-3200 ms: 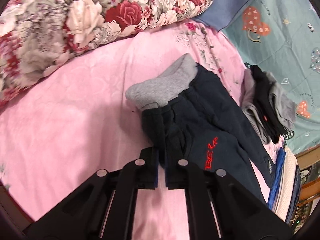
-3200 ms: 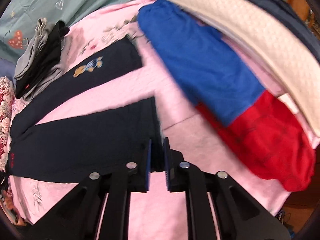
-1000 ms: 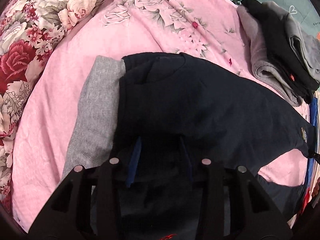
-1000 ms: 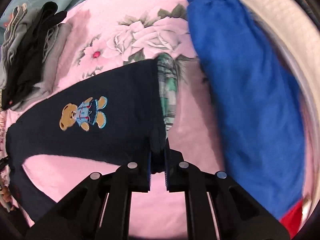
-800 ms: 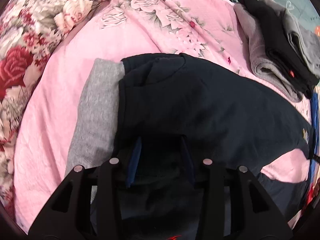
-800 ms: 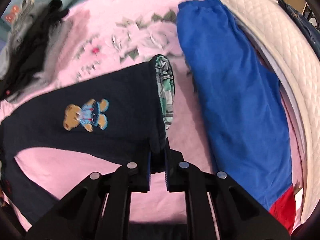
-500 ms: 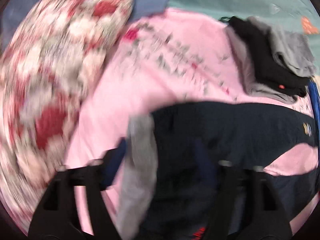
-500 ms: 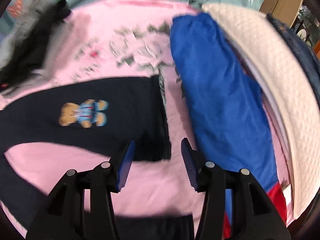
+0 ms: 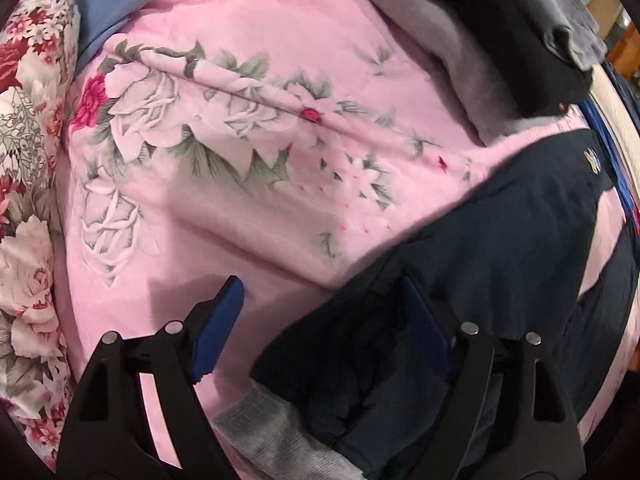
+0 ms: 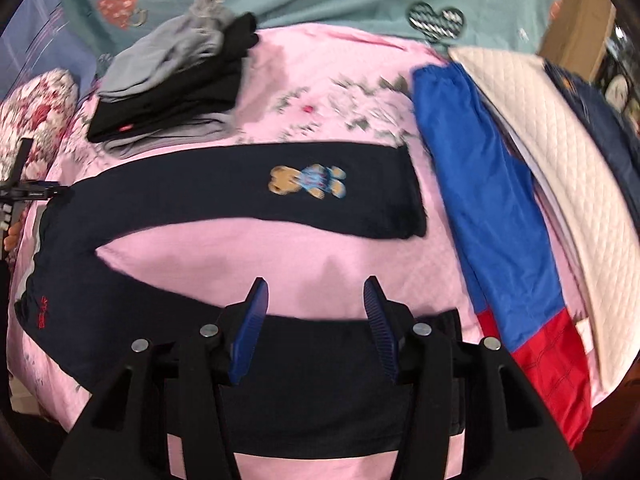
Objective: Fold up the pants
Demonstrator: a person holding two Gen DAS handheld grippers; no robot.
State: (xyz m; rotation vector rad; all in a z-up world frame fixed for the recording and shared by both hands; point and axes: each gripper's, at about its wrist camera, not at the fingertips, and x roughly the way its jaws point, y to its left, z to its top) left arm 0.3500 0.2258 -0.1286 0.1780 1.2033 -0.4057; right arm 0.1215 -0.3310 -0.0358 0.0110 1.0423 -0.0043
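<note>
Dark navy pants [image 10: 224,196] lie spread on the pink bed sheet [image 10: 320,256], legs apart in a V. The far leg bears a teddy bear patch [image 10: 308,182]; the near leg runs under my right gripper [image 10: 316,284], which hangs open above it with nothing between its fingers. In the left wrist view the pants' waist [image 9: 500,240] with its grey lining [image 9: 272,424] lies rumpled at lower right. My left gripper [image 9: 324,304] is wide open: one finger is over the pink sheet [image 9: 240,220], the other over the waist fabric, not pressing on it.
A folded stack of grey and black clothes [image 10: 172,80] sits at the far side of the bed. A blue-and-red garment [image 10: 496,200] and a white quilted one [image 10: 560,140] lie along the right. A floral pillow [image 9: 28,160] borders the left.
Both grippers opened and let go of the pants. The right one drew back and up from the far leg's cuff. The left one rolled and shifted sideways off the waist.
</note>
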